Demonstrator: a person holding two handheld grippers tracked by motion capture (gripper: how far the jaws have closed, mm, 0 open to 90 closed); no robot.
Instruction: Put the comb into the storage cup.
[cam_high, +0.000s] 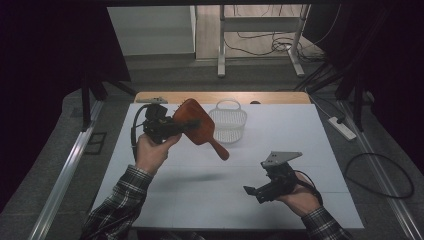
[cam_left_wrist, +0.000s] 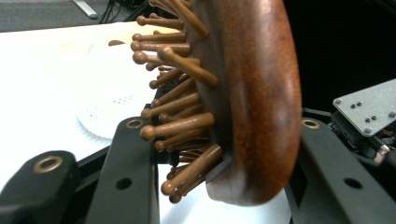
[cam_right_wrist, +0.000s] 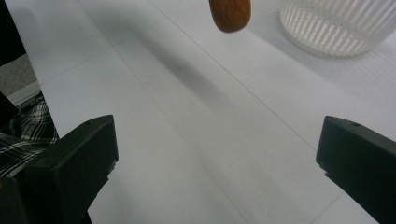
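Note:
A brown wooden hairbrush (cam_high: 199, 126) hangs in the air over the table's left middle, with my left gripper (cam_high: 186, 125) shut on its head. In the left gripper view the brush head (cam_left_wrist: 252, 93) stands edge-on between the two black jaws, its wooden pins pointing left. The handle slopes down to the right, and its rounded tip (cam_right_wrist: 229, 13) shows at the top of the right gripper view. My right gripper (cam_high: 251, 192) is held low near the table's front right, open, with bare white table between its jaws. A white slatted basket (cam_high: 228, 123) stands just behind the brush.
The white table (cam_high: 300, 130) has a wooden strip along its far edge. A power strip (cam_high: 342, 127) and cables lie on the floor to the right, and a metal rail (cam_high: 65, 175) runs along the left. A plaid sleeve (cam_high: 117, 210) comes in from the bottom.

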